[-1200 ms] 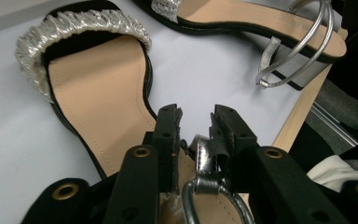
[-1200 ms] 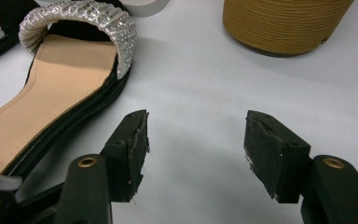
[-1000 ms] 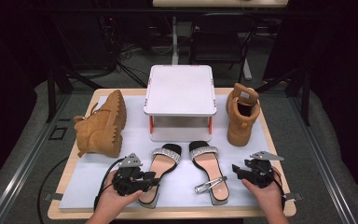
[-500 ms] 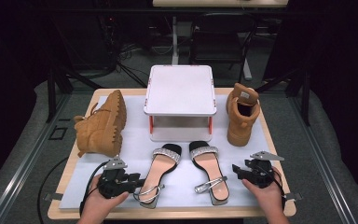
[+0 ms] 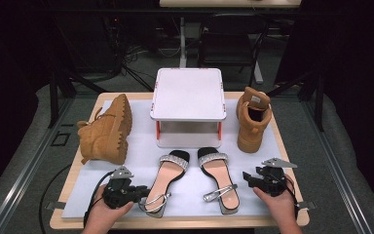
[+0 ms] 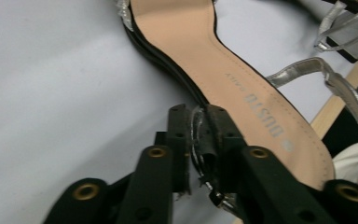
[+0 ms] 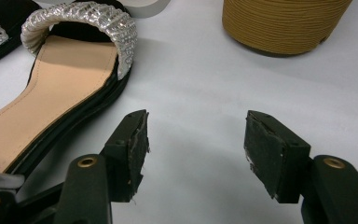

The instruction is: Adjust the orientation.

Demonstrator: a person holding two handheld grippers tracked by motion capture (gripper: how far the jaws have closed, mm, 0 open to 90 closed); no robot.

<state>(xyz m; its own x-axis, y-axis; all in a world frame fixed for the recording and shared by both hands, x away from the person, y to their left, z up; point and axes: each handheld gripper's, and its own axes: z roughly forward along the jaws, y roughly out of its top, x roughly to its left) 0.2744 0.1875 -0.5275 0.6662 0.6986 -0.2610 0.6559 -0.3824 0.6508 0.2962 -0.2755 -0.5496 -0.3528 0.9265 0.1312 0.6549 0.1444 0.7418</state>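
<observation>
Your left gripper [image 5: 139, 193], jaws just drawn in, pinches the silver ankle strap [image 6: 199, 156] of the left sandal [image 5: 168, 178] lying at its 3 o'clock on the white mat [image 5: 141, 146], your hand low and level, while your right gripper [image 5: 247, 177] rests apart-jawed, the black, tan-insoled right sandal [image 5: 218, 175] at its 9 o'clock.

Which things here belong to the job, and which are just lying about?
In the job:
left gripper, closing on a silver strap
left black sandal with tan insole

Lying about:
right black sandal
tan suede boot on its side
upright tan boot
white square stand
</observation>
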